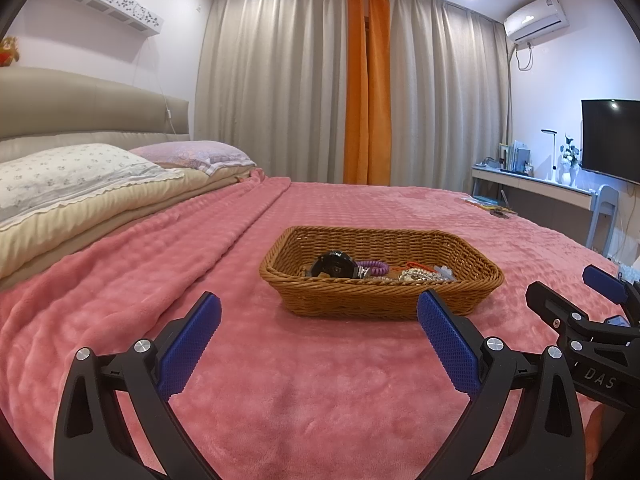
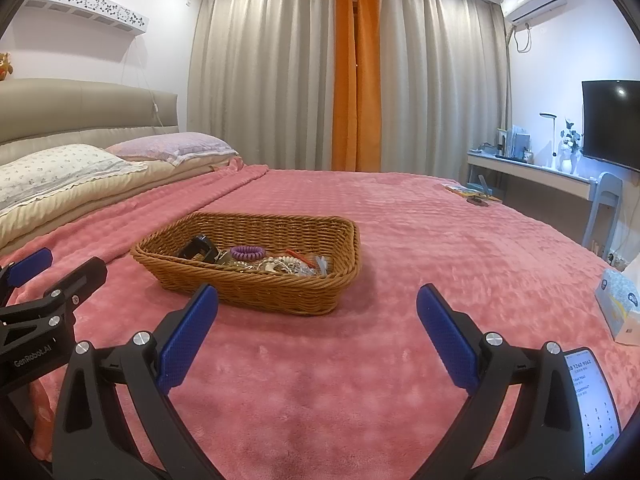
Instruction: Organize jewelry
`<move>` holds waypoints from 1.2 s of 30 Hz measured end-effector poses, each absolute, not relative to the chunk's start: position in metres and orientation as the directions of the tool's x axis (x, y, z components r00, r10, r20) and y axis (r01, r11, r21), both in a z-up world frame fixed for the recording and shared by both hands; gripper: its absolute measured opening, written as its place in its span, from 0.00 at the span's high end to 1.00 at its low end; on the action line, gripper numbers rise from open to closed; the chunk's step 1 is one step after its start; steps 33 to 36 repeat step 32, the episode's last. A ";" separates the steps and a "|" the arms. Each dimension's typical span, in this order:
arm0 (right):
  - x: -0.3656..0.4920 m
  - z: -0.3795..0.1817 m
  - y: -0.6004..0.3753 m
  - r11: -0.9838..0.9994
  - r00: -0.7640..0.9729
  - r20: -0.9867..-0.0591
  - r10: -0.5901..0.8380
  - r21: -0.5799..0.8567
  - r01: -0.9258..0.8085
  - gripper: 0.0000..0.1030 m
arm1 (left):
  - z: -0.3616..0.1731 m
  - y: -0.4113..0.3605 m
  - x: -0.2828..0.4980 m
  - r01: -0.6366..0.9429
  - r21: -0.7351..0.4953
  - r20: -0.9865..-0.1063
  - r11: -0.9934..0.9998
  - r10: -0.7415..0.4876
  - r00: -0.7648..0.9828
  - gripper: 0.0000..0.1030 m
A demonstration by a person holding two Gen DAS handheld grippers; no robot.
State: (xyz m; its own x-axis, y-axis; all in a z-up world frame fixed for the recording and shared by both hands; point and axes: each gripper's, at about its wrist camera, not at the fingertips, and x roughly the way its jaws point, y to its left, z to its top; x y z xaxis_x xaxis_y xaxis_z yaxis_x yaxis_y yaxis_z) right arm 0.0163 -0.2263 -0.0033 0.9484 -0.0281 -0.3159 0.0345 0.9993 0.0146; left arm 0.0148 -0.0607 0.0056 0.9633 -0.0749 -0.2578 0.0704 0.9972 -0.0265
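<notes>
- Pink blanket [image 1: 320, 380]: it covers the bed, and apart from the basket the stretch near the grippers is bare.
- Wicker basket [image 1: 380, 280]: it sits mid-bed, just beyond both grippers. All the jewelry in view lies heaped in it.
- Left gripper [image 1: 320, 344] and right gripper [image 2: 318, 340]: both hover low on the near side, jaws spread wide, holding nothing.
- Black watch [image 1: 334, 265], purple coil band [image 1: 374, 268] and a tangle of pale chains [image 1: 420, 274]: they lie mixed together. This fits either gathering finished or sorting still ahead.
- Any pick would need a careful pinch, since the chains look tangled.
</notes>
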 end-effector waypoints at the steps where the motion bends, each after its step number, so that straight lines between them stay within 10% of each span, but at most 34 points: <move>1: 0.016 -0.003 -0.226 0.999 0.949 -0.315 -0.028 0.015 0.034 0.08 | 0.006 -0.061 0.015 0.070 -0.026 -0.258 0.997 -0.075 0.963 0.07; 36: 0.017 -0.003 -0.226 0.999 0.948 -0.316 -0.026 0.015 0.032 0.08 | 0.004 -0.056 0.013 0.088 -0.038 -0.268 0.995 -0.096 0.959 0.07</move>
